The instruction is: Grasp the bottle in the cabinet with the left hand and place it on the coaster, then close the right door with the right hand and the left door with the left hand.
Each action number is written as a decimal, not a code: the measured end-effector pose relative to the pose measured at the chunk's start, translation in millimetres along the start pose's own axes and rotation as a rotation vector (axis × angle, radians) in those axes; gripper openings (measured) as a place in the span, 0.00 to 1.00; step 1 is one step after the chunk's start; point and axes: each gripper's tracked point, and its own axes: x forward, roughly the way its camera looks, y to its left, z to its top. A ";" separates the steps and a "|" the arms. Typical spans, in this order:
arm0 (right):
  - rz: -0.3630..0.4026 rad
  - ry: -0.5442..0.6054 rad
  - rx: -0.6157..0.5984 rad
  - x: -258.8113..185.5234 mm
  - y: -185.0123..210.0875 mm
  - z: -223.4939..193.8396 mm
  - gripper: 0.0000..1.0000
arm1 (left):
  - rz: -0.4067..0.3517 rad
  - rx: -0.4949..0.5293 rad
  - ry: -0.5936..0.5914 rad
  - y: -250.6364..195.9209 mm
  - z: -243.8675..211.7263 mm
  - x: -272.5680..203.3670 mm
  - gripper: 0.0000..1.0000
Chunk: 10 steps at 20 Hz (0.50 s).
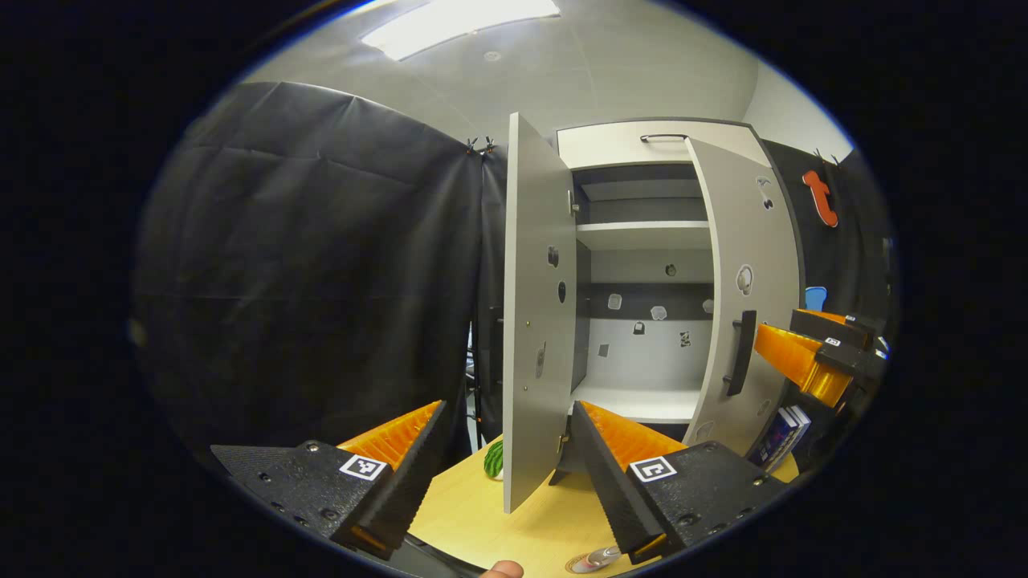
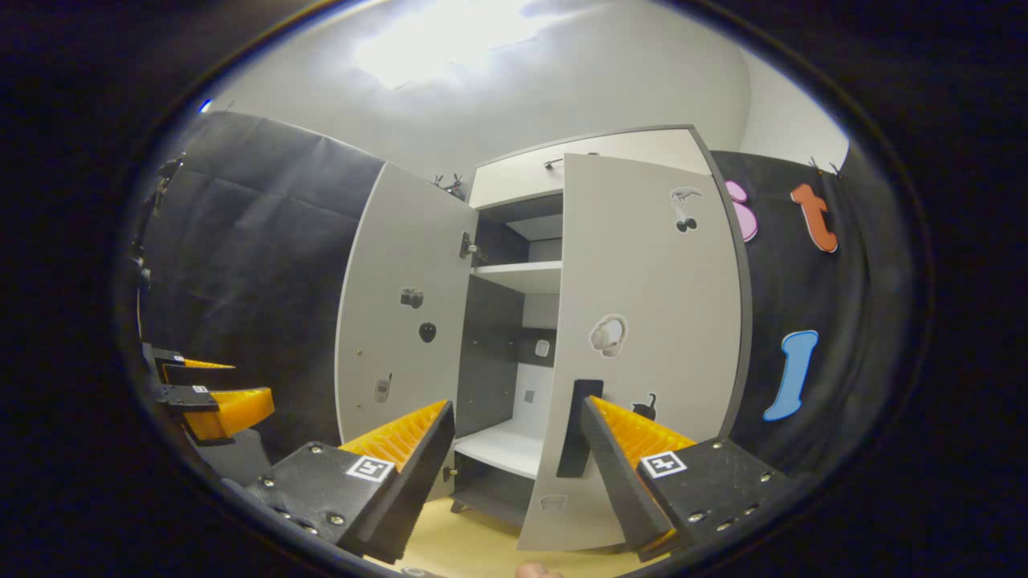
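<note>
1. Bottle (image 1: 601,555): seen at the bottom edge of the left gripper view, on a round coaster (image 1: 580,565) on the bench (image 1: 530,526). It is largely cut off by the edge of the view, so whether it stands fully upright cannot be told.
2. Cabinet (image 1: 642,233): stands on the bench, both doors ajar. Shelves inside are white against a darker back panel that carries small stickers.
3. Left door (image 1: 534,321): swung well out, seen nearly edge-on in the left gripper view, between that gripper's two fingers.
4. Right door (image 2: 642,337): partly open, with a dark vertical handle (image 2: 580,425) at its free edge. In the right gripper view the handle lies just beside the inner face of the right-hand finger; contact cannot be confirmed.
5. Left hand-held gripper (image 1: 514,453): fingers spread wide, nothing held. It also appears at the left edge of the right gripper view.
6. Right hand-held gripper (image 2: 518,449): fingers spread wide, nothing pinched. It appears at the right edge of the left gripper view, near the right door's outer face.
7. Other items: a small green striped object (image 1: 493,459) lies on the bench beside the foot of the left door; a book (image 1: 777,433) stands to the right of the cabinet.
</note>
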 end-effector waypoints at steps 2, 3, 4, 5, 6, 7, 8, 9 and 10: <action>-0.032 -0.001 0.011 4.0 -7.3 1.4 0.96 | -0.001 -0.002 0.000 6.9 2.5 12.1 0.95; -0.045 -0.003 0.020 6.7 -9.8 1.5 0.95 | -0.003 -0.002 -0.004 9.8 4.3 20.0 0.95; -0.061 -0.005 0.027 9.8 -12.9 2.3 0.95 | -0.007 -0.001 -0.012 12.6 6.4 27.3 0.94; -0.079 -0.008 0.032 13.0 -16.1 2.3 0.95 | -0.011 0.001 -0.022 15.5 10.2 35.4 0.94; -0.095 -0.009 0.036 16.2 -18.5 2.1 0.95 | -0.013 0.008 -0.027 19.4 10.5 43.1 0.94; -0.111 -0.008 0.040 19.8 -20.7 1.2 0.95 | -0.011 0.018 -0.026 24.7 10.3 52.1 0.94; -0.125 -0.006 0.042 23.7 -22.2 -0.5 0.95 | -0.010 0.025 -0.023 29.8 9.9 61.1 0.94; -0.138 -0.004 0.041 27.4 -22.9 -2.5 0.95 | -0.008 0.028 -0.024 34.3 10.2 70.4 0.94; -0.155 -0.002 0.038 29.8 -24.2 -4.6 0.95 | -0.005 0.027 -0.026 39.5 11.0 79.1 0.94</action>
